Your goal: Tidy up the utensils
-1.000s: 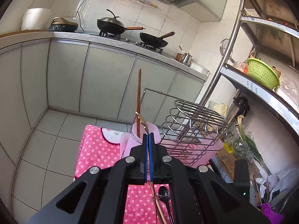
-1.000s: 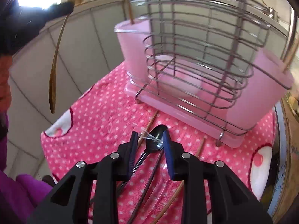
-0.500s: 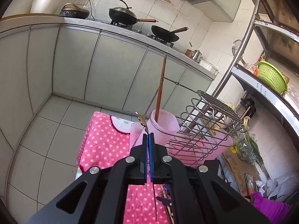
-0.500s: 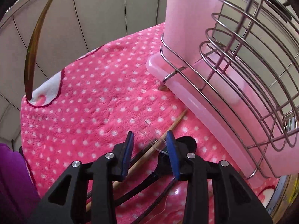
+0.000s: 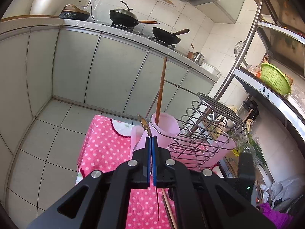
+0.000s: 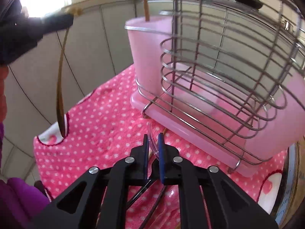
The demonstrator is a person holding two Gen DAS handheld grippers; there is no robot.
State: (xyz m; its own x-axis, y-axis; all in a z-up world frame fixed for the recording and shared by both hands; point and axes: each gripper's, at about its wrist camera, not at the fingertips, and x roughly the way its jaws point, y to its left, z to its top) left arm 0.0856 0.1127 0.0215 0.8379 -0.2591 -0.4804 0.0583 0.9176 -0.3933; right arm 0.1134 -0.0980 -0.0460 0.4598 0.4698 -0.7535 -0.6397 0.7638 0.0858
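Clamping a thin gold utensil [image 5: 144,124] in our left gripper [image 5: 151,139] (blade hangs below); right gripper [image 6: 153,140] is pinched on a clear plastic piece [image 6: 152,143]. Ahead of both: wire rack [image 6: 219,76], pink cup [image 5: 164,127] holding one chopstick [image 5: 161,87].

The utensil holder [image 6: 219,87] stands on the tablecloth [image 6: 106,126], one chopstick [image 5: 161,89] upright in its left cup [image 5: 164,129], with loose utensils [image 6: 152,187] lying before it.

left wrist looks down from above, right wrist low beside shared rack [image 5: 207,133].
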